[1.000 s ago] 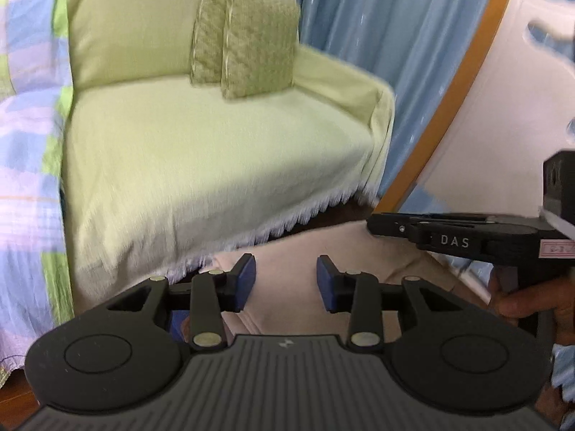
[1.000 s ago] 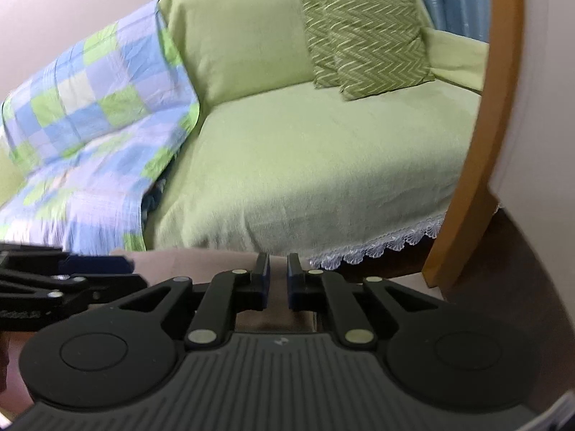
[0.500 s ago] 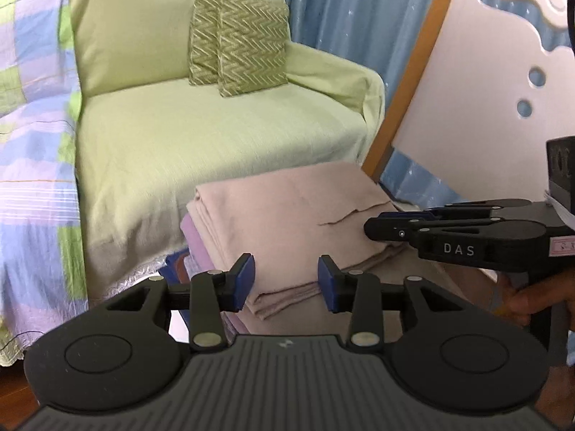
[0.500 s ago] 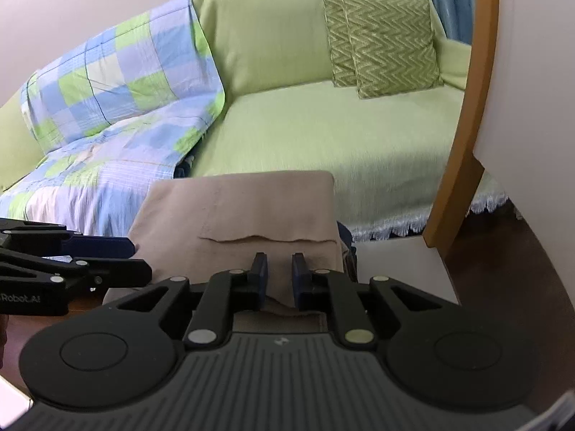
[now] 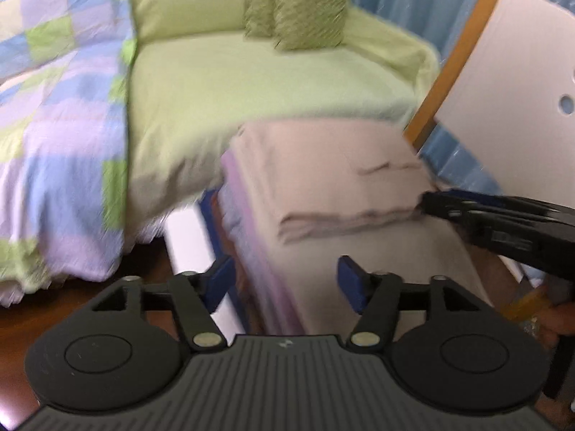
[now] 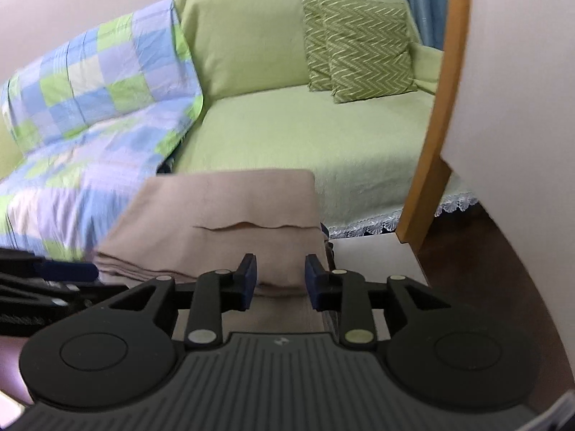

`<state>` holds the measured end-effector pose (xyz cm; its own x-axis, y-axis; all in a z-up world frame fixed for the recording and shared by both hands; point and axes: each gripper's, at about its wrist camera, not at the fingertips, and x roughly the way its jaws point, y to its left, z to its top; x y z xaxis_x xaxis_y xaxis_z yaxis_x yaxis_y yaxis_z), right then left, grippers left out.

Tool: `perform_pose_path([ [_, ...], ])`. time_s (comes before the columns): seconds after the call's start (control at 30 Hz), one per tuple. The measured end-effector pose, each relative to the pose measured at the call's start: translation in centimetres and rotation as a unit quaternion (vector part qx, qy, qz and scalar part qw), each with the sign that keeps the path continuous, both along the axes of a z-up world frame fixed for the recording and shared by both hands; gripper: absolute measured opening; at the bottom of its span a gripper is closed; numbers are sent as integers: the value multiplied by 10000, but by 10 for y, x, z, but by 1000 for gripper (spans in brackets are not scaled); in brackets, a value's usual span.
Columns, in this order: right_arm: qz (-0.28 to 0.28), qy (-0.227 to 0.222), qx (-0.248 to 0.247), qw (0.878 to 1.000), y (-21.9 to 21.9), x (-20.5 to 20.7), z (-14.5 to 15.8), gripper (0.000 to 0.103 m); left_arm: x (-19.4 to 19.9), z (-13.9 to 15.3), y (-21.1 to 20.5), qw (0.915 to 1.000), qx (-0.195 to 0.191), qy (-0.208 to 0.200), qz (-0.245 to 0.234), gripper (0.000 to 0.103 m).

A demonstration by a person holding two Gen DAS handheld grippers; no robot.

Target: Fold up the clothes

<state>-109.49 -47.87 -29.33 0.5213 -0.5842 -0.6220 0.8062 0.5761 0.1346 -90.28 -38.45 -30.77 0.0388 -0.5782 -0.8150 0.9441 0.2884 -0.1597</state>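
A folded beige cloth (image 5: 323,172) lies on top of a stack of folded clothes with a lilac layer (image 5: 251,237) beneath it. It shows in the right wrist view (image 6: 230,212) too. My left gripper (image 5: 284,283) is open and empty, just short of the stack's near left corner. My right gripper (image 6: 280,280) is open with its jaws on either side of the cloth's near edge, not gripping. The right gripper also shows at the right of the left wrist view (image 5: 427,203), at the cloth's edge.
The stack sits on a white stand (image 6: 373,255) in front of a green sofa (image 6: 305,143) with two zigzag cushions (image 6: 363,43). A checked blue and green blanket (image 6: 93,118) drapes the sofa's left. A wood-edged white panel (image 6: 435,107) stands at the right.
The right gripper was shut on the beige cloth and has opened, leaving the cloth lying on the stack. The left gripper has opened wider. Both cameras have dropped lower toward the stack.
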Motion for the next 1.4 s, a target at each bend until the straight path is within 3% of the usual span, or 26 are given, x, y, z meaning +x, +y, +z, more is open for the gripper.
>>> perform_pose_path([
  [0.13, -307, -61, 316, 9990, 34, -17, 5, 49, -3, 10, 24, 9996, 263, -50, 60, 75],
  [0.37, -812, -257, 547, 9949, 138, -38, 19, 60, -12, 38, 113, 9987, 460, -140, 184, 77],
  [0.6, -743, -308, 296, 9963, 224, -46, 87, 84, -24, 124, 190, 9962, 533, -606, 340, 80],
  [0.67, -698, -259, 204, 9970, 243, -48, 112, 100, -31, 149, 205, 9961, 412, -741, 260, 83],
  [0.8, -550, 193, -199, 9981, 262, -42, 163, 102, -42, 191, 230, 9968, 89, -746, 286, 88],
  [0.83, -534, 329, -304, 9976, 264, -39, 169, 102, -43, 197, 234, 9971, 2, -679, 340, 94],
  [0.9, -467, 539, -493, 9962, 265, -34, 179, 102, -44, 207, 244, 9970, -242, -435, 595, 97],
  [0.97, -373, 746, -589, 9948, 265, -27, 187, 102, -44, 212, 250, 9947, -226, -300, 959, 97],
  [1.2, 130, 1158, -419, 9923, 264, -24, 202, 102, -66, 220, 269, 9855, 48, -686, 1554, 97],
  [1.4, 289, 925, 195, 9951, 259, -40, 216, 102, -74, 226, 287, 9791, 223, -668, 1906, 97],
])
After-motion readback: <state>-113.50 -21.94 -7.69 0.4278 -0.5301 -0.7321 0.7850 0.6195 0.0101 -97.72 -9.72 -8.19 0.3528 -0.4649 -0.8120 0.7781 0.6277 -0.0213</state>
